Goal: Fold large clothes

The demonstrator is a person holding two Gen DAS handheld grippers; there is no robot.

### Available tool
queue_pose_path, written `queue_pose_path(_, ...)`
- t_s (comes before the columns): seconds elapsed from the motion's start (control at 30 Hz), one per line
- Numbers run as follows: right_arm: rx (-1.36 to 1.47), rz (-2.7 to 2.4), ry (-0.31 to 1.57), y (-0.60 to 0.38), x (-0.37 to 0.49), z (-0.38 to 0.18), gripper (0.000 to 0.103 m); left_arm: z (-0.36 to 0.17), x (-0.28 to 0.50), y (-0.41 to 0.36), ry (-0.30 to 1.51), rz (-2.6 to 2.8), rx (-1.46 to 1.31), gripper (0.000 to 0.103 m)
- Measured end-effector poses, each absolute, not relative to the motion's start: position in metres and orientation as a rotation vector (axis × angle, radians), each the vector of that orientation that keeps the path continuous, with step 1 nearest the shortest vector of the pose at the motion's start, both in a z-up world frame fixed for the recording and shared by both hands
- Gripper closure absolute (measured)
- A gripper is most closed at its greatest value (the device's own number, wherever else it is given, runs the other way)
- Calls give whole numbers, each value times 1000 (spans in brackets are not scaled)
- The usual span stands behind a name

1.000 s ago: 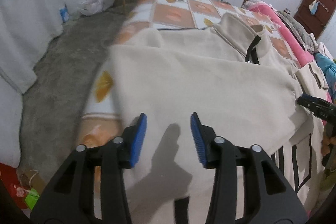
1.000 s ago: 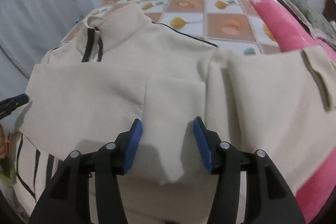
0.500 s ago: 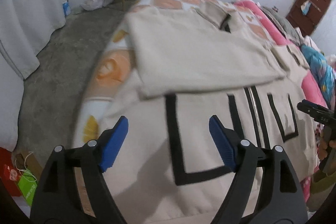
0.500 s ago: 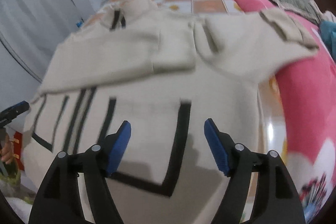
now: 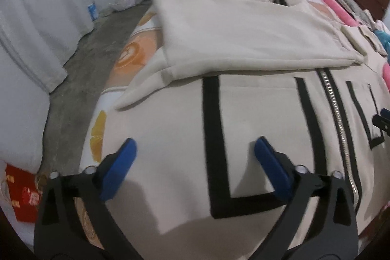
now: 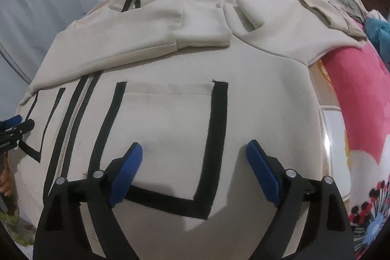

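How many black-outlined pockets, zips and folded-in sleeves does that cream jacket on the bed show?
Pockets: 2, one right of the zip and one on the other side.
Zips: 1.
Sleeves: 2, both folded across the chest.
Total: 5.

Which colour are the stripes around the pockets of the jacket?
Black, on the cream jacket. The stripes show best in the right wrist view.
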State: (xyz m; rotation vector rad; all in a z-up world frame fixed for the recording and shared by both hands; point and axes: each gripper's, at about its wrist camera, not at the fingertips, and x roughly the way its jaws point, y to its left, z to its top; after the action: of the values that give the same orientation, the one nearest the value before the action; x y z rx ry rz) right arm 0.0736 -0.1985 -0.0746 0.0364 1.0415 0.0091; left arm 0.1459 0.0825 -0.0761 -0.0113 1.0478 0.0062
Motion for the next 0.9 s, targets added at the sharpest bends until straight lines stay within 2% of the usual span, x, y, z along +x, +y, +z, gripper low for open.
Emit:
queue_pose_path(0.13, -3, 17, 1024, -193, 72, -81, 6, -76, 143, 82, 1038, 37, -19, 7)
queue_pose_path(0.9, 0, -36, 1063, -189, 81, -82, 6, -75, 143, 77, 1062, 115, -61, 6)
